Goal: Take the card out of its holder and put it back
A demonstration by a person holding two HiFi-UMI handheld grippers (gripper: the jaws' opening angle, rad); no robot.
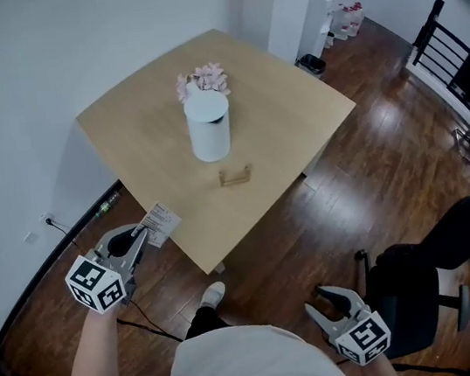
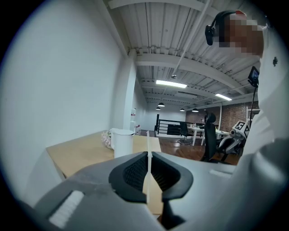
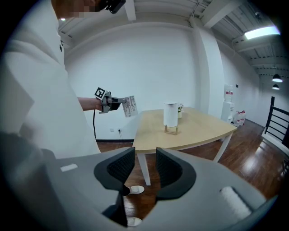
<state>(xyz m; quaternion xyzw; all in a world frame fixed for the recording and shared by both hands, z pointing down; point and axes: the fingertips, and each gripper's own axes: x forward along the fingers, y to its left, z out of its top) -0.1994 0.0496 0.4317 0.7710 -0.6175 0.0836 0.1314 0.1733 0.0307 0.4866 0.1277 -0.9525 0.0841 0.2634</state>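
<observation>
A white printed card (image 1: 162,222) is pinched in my left gripper (image 1: 142,234), held in the air off the table's near-left edge. In the left gripper view the card (image 2: 147,143) stands edge-on between the closed pads of my left gripper (image 2: 148,158). The small wooden card holder (image 1: 235,175) sits with no card in it on the table in front of a white cylinder (image 1: 208,127). My right gripper (image 1: 325,299) hangs low at the right over the floor, open with nothing between its fingers. The right gripper view shows the card (image 3: 130,106), the holder (image 3: 170,131) and my right gripper (image 3: 145,154).
The light wooden table (image 1: 272,88) stands in a corner against white walls, with pink flowers (image 1: 203,80) behind the cylinder. A black office chair (image 1: 411,292) stands close to my right gripper. A cable (image 1: 89,216) runs along the floor by the wall, and a black railing (image 1: 453,59) is at far right.
</observation>
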